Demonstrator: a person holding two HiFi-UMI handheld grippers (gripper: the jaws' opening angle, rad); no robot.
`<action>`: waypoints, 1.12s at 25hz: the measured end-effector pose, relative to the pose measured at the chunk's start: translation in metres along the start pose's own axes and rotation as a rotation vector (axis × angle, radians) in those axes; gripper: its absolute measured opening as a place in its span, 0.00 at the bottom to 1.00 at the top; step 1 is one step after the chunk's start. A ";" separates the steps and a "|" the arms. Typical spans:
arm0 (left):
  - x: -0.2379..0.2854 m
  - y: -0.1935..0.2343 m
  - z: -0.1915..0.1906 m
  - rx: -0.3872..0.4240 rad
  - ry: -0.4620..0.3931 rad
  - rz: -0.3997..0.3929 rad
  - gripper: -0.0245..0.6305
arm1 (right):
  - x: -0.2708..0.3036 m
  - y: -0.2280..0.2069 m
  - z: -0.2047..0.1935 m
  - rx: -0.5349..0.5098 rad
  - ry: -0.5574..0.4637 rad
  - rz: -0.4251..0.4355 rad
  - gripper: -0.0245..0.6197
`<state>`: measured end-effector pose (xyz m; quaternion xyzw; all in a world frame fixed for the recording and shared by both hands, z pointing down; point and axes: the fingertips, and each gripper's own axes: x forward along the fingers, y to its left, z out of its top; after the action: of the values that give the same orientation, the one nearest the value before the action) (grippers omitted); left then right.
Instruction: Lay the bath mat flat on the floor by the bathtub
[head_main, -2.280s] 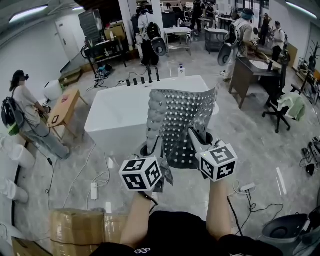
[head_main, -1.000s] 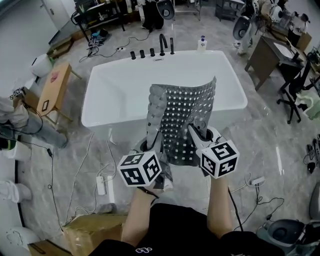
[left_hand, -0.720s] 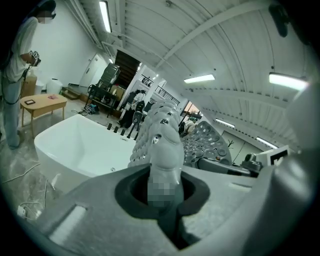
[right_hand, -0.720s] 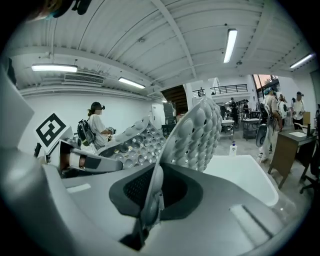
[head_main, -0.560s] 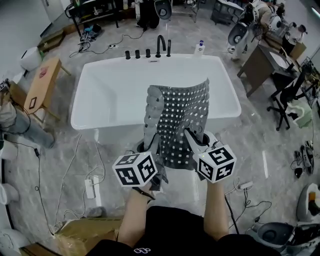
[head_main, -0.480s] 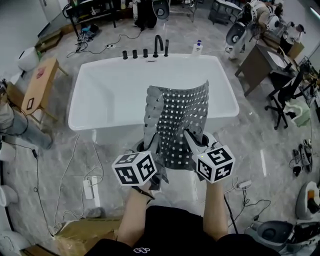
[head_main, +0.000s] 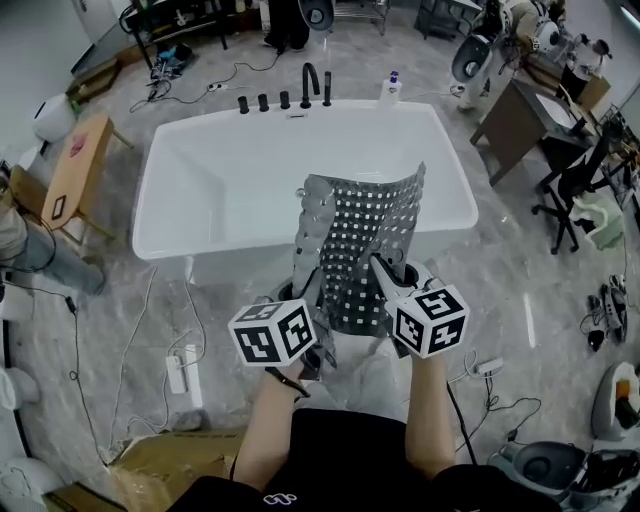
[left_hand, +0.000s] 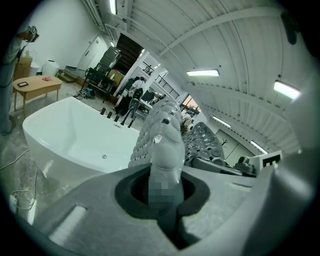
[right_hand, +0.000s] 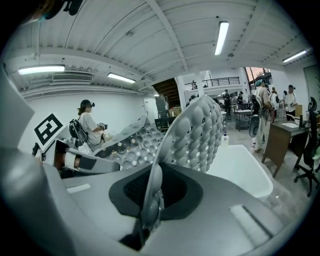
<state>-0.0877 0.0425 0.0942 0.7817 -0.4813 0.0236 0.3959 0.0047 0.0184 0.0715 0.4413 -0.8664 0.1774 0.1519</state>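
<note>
Evidently both tools were clamped on the one grey bath mat (head_main: 360, 235), which stood upright in the air in front of the person rather than lying on the floor (head_main: 520, 300). The left tool (left_hand: 163, 197) had its jaws almost together on the mat's lower left corner. The right tool (right_hand: 149, 200) pinched the lower right edge just as narrowly. In each tool's own view a thin strip of mat ran up from between the jaws. The mat's top edge curled over and, from the head view, showed against the basin of the single white bathtub (head_main: 220, 180). Its left side edge was folded back on itself, showing rows of round suction cups, while the right side edge hung free.

Between the tub's near wall and the person lay a band of marble floor, mostly open. One white power strip (head_main: 178, 372) with a trailing cable lay to the left of that band. A second lay to its right (head_main: 487, 368). Both were well apart from the mat. One cardboard box (head_main: 150, 470) sat at the lower left.

On the tub's far rim stood what looked like five black tap fittings (head_main: 285, 98), though they were small: three low knobs, a tall curved spout and a slim upright. One white bottle (head_main: 390, 88) stood near them. One wooden bench (head_main: 72, 165) stood left of the tub. One dark bench (head_main: 520, 120) and one office chair (head_main: 575, 185) stood to its right.
</note>
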 end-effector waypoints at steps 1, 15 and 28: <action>0.003 0.001 0.001 -0.003 0.000 0.015 0.07 | 0.006 -0.002 0.001 -0.001 0.005 0.015 0.07; 0.068 -0.019 -0.001 -0.076 -0.054 0.213 0.07 | 0.033 -0.080 -0.005 -0.002 0.044 0.244 0.07; 0.125 0.013 -0.028 -0.095 0.095 0.118 0.07 | 0.057 -0.125 -0.054 0.093 0.136 0.090 0.07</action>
<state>-0.0209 -0.0336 0.1732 0.7303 -0.5077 0.0610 0.4530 0.0802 -0.0668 0.1653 0.3956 -0.8638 0.2537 0.1818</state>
